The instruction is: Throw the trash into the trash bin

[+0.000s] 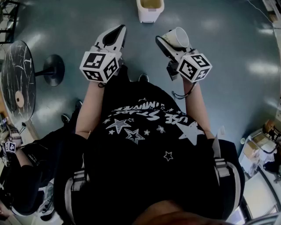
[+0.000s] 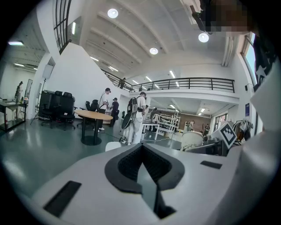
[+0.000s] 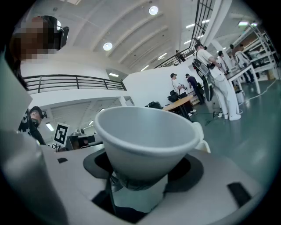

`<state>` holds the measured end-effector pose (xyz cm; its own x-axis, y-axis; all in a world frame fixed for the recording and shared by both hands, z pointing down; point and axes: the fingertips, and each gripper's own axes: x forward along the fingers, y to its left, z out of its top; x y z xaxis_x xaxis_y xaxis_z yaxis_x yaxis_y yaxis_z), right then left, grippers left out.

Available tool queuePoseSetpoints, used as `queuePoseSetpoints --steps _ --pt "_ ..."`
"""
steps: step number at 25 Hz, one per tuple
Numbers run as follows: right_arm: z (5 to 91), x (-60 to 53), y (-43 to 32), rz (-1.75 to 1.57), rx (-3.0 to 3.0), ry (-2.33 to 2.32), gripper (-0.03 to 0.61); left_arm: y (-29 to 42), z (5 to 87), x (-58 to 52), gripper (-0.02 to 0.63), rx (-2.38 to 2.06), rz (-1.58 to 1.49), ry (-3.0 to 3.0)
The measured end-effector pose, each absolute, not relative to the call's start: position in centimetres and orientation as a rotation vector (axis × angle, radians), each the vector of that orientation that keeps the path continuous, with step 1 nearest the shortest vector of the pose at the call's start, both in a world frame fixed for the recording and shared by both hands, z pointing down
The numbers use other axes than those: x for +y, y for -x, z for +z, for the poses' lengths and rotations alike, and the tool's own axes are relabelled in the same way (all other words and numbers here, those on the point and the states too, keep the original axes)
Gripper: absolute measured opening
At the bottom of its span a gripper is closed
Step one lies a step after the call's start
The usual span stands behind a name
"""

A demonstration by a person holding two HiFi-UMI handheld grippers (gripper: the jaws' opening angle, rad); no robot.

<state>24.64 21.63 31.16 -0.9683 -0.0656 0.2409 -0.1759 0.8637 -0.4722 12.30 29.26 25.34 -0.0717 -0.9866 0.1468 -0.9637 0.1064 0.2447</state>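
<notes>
Right hand-held gripper [image 1: 170, 43] is clamped on a white paper cup [image 1: 177, 37]. In the right gripper view the jaws stand wide and pinch the cup [image 3: 145, 136] at its narrow bottom end. The cup's open mouth faces forward, away from the person, and it sticks out past the jaw tips.

The white trash bin [image 1: 150, 10] stands on the grey-blue floor [image 1: 228, 52], open top, ahead of the person. In the head view the cup is short of the bin and off to the bin's right, not over it, well clear of its rim.

Left hand-held gripper [image 1: 116, 34] is closed with nothing in it. The left gripper view shows its dark pads [image 2: 131, 165] meeting in a point. It is also short of the bin, on the bin's left, roughly level with the right one. From that view the cup [image 2: 192, 139] shows off to the right, beside the right gripper's marker cube [image 2: 228, 134].

A round dark table [image 1: 17, 81] is far left of the bin, near the picture's edge.
</notes>
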Motion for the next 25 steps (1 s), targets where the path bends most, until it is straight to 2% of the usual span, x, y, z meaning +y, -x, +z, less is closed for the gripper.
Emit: queuePoseSetpoints --steps 11,25 --pt "31.5 17.1 -19.1 0.757 -2.802 -0.305 0.319 -4.9 27.1 24.7 0.011 -2.033 -0.142 -1.954" --pt "31.1 11.2 -7.3 0.867 -2.788 -0.47 0.319 6.4 27.3 18.6 0.011 -1.89 -0.121 -2.067"
